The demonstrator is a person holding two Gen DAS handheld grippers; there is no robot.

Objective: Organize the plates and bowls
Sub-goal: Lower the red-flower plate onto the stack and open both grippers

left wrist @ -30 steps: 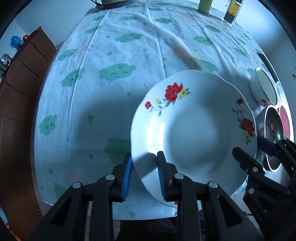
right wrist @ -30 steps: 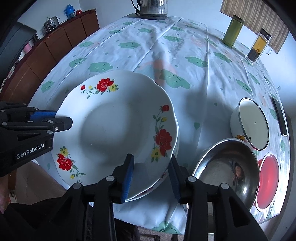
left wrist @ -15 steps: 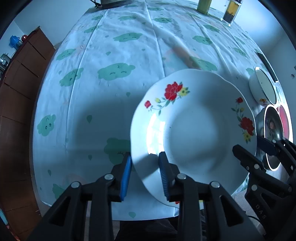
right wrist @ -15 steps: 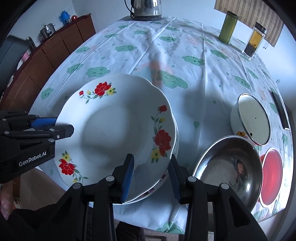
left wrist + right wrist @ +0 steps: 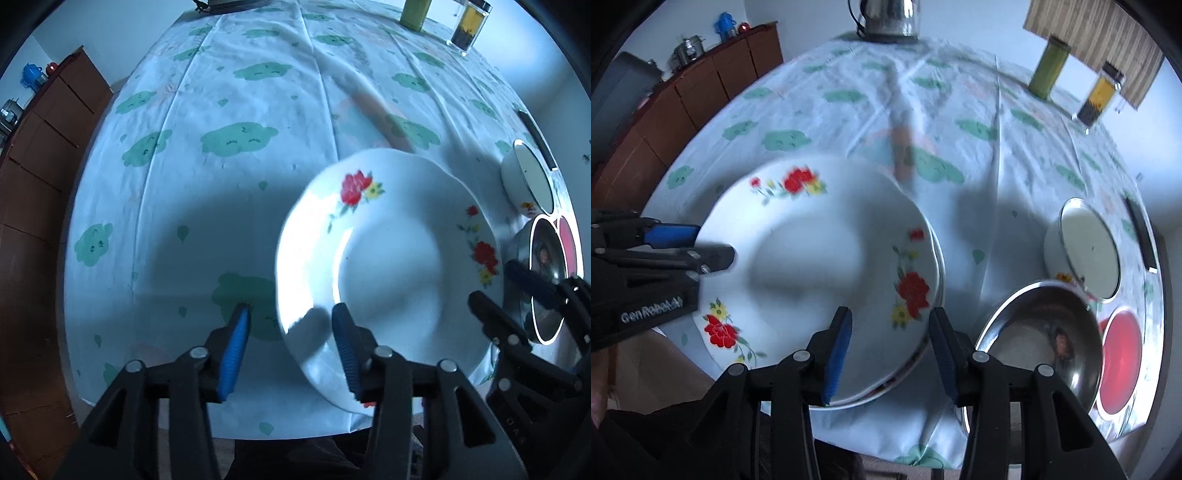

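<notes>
Flowered plates (image 5: 820, 258): at least two, stacked; lower rims blurred, count uncertain. Bowls: three — one steel bowl (image 5: 1038, 332), one red bowl (image 5: 1121, 362), one white bowl (image 5: 1086, 247). Green canister (image 5: 1049, 68): one. Glass jar (image 5: 1099, 96): one. Kettle (image 5: 886, 14): one. Hand-held grippers: two, the left hand-held gripper (image 5: 290, 347) and the right hand-held gripper (image 5: 890, 350).

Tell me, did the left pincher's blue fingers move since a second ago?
Yes. The left gripper is opening: against the flowered plate, its outer finger has swung off the rim toward the green cloud on the tablecloth.
</notes>
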